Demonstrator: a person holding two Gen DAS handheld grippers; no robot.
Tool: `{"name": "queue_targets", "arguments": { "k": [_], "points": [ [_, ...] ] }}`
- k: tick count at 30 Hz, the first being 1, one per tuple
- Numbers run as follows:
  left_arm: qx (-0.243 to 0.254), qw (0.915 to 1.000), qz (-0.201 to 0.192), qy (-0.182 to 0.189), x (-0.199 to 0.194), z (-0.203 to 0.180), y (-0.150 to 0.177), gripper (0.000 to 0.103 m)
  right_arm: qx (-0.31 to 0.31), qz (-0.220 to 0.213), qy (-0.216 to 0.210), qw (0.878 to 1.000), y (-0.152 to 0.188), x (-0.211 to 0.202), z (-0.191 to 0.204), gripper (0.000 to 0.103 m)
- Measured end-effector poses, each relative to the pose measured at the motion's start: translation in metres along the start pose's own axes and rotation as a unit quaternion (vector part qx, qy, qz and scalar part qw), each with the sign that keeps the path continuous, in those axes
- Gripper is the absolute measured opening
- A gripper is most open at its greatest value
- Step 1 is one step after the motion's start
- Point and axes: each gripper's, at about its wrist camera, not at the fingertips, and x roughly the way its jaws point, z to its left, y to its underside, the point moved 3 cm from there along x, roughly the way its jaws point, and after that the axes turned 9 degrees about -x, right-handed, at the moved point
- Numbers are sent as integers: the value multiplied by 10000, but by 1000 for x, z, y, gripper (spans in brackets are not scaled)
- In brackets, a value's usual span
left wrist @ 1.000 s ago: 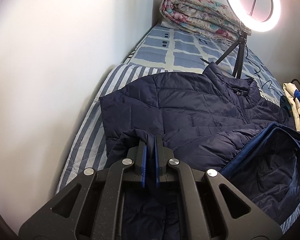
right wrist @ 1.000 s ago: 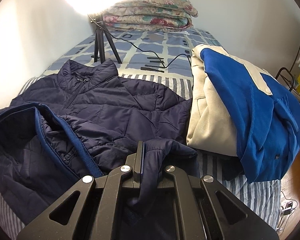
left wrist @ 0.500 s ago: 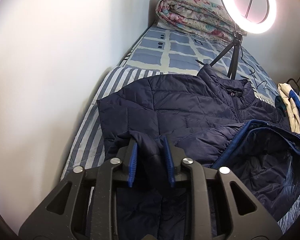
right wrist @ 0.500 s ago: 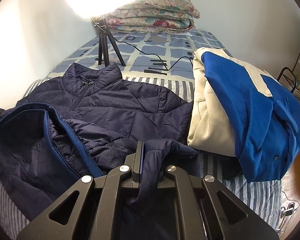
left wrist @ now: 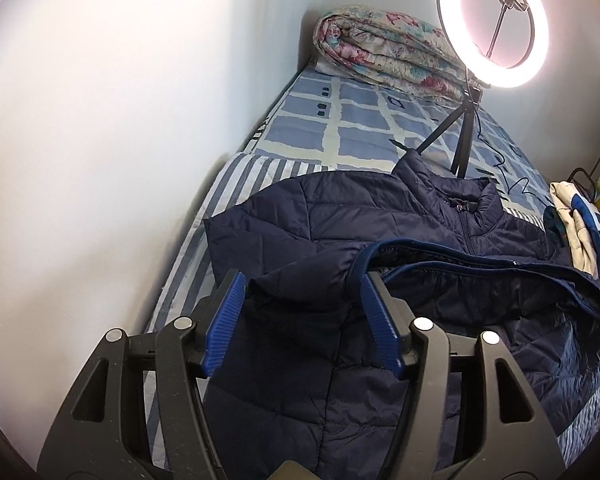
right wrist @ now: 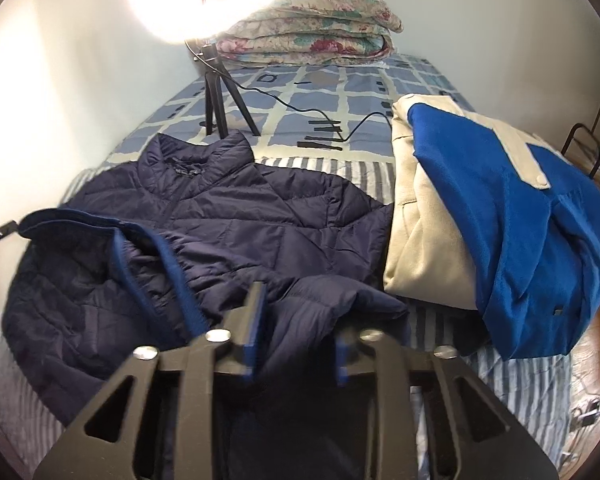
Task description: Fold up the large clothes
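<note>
A bedroom in a home. Narrow bed (left wrist: pixel 300 136) pushed against a white wall (left wrist: pixel 120 120), checked and striped covers, folded floral quilt (right wrist: pixel 308 24) at its head, clothes lying on top. Ring light (left wrist: pixel 492 24) on a tripod standing on the mattress.

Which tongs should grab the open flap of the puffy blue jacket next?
Probably the left tongs: the navy quilted jacket's turned-back flap lies right beside them. Both tongs are opening, fabric loose between them.
</note>
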Motion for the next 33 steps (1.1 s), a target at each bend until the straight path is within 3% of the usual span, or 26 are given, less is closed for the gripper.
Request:
{"name": "queue_targets", "arguments": {
  "k": [2,4,11,18,33],
  "points": [
    [-20,10000,7,-17,-1,3,-1,62,64,-82,-74,9999,-1,-4,-1,65],
    [-35,10000,14,-24,-1,5,-1,62,76,-230,6,9997,-3,-12,-2,76],
    [-88,10000,20,-18,-7,18,-1,62,-118,-372,148,9991,-4,-29,-7,76],
    [-208,9995,223,100,-9,36,2,62,-157,-191,62,9997,16,-28,-15,76],
    [-344,9921,1181,239,24,71,45,62,-20,383,-175,9991,64,-3,-28,76]
  ]
}}
